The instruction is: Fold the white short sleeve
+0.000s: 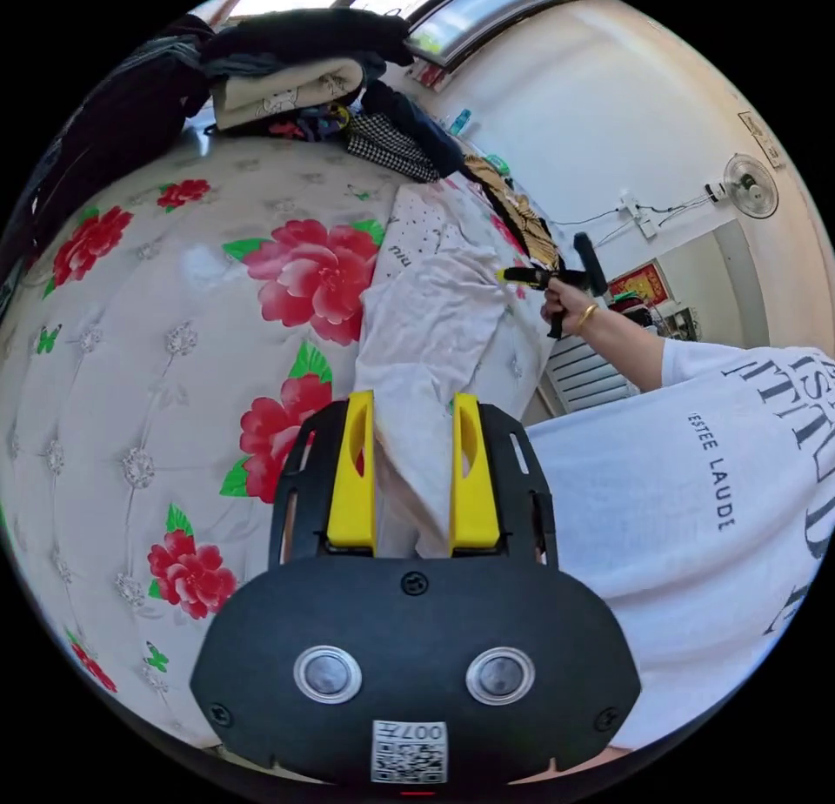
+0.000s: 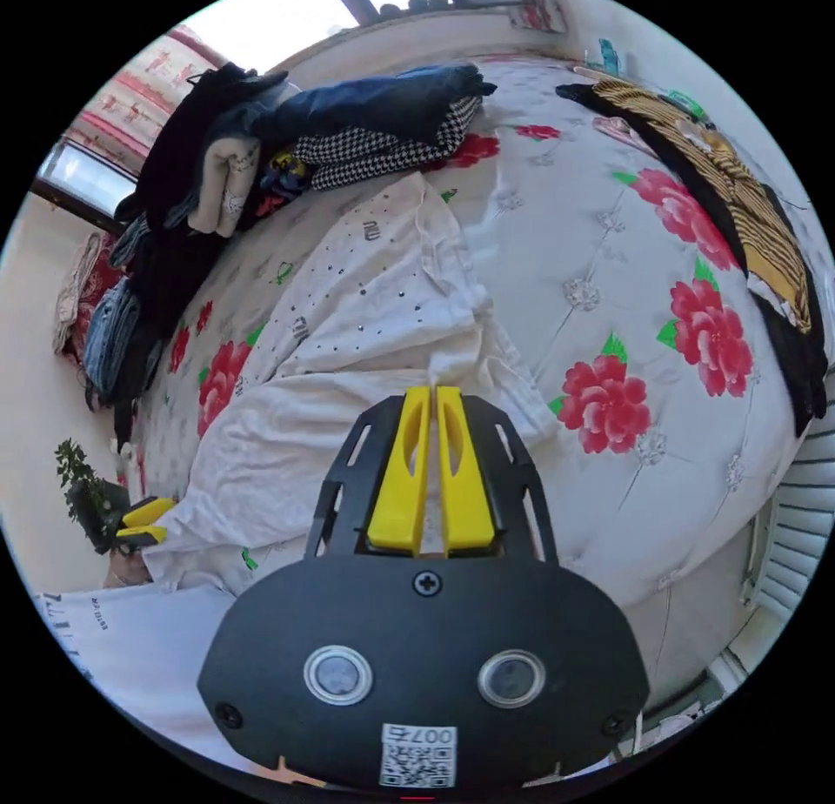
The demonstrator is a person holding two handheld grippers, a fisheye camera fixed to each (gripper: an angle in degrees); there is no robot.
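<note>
1. Quilted white bed cover (image 1: 130,386) with red flower print and tufted button dimples covered the bed; glossy, puffy surface.
2. White short sleeve shirt (image 2: 348,360) lay mid-bed, soft and crumpled, partly bunched; studded dots and small lettering on the upper panel.
3. Left gripper (image 1: 410,473) had its yellow jaws spread apart, a hanging fold of the shirt (image 1: 426,351) running between them; could not tell if either jaw touched the cloth.
4. Right gripper (image 2: 432,465) had its jaws nearly together, pinched on a thin shirt edge at the tips.
5. In the left gripper view the right gripper (image 1: 531,275) was in the person's hand (image 1: 567,304), its tips at the shirt's far edge.
6. In the right gripper view the left gripper (image 2: 143,523) sat at the shirt's near hem by the bed edge.
7. Pile of folded clothes (image 2: 287,151) sat at the far side: dark denim, checked fabric, cream knit.
8. Striped brown-yellow garment (image 2: 739,212) lay along the other bed edge.
9. Open cover space lay between shirt and striped garment; a ribbed white radiator (image 2: 791,525) stood beside the bed edge.
10. Wall fan (image 1: 750,186) hung on a plain wall.
</note>
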